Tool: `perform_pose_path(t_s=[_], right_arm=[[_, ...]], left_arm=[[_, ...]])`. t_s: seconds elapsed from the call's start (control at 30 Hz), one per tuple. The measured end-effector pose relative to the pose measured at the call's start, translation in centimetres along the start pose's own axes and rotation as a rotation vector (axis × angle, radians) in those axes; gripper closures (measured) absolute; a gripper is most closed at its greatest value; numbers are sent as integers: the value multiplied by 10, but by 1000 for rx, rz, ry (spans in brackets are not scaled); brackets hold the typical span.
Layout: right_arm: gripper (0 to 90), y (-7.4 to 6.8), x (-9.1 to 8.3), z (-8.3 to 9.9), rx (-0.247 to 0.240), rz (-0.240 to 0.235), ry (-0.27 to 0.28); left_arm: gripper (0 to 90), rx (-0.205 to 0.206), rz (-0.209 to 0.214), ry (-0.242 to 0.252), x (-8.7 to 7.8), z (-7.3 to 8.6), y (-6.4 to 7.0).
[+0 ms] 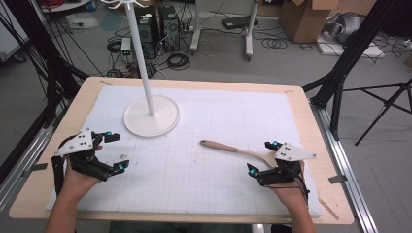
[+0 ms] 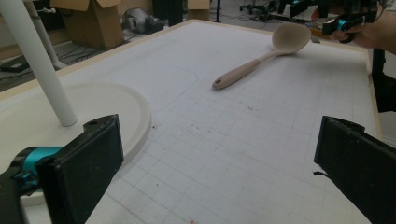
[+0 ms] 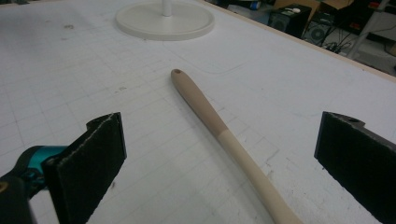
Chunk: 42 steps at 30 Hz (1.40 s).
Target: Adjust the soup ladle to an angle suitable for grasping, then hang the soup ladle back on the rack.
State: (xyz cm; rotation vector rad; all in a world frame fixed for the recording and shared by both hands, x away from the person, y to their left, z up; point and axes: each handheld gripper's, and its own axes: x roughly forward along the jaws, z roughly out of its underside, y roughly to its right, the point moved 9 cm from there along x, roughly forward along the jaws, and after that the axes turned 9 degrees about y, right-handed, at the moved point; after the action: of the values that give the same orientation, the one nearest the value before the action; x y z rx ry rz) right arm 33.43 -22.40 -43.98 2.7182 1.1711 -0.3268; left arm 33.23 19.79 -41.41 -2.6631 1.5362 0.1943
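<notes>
lying unmarked between the right gripper's (image 1: 262, 158) spread jaws, wooden spoon (image 1: 233, 149)

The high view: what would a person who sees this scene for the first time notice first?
Probably the tall white stand, whose round base sits at the far left of the white gridded mat while its pole rises out of frame. Next comes the wooden spoon lying flat at the right. The right tool is open around the spoon's bowl end, and the left tool is open too, holding nothing.
</notes>
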Motion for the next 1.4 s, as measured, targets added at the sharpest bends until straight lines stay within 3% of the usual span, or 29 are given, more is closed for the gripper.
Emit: perform_pose_path(t_s=[1.07,1.4], right_arm=[[9,3,0,0,18,-1,0],[9,3,-3,-4,-1,-4,6]], left_arm=[[16,9,17,-12,2,2,3],[16,14,-5,-20,-4,2,0]])
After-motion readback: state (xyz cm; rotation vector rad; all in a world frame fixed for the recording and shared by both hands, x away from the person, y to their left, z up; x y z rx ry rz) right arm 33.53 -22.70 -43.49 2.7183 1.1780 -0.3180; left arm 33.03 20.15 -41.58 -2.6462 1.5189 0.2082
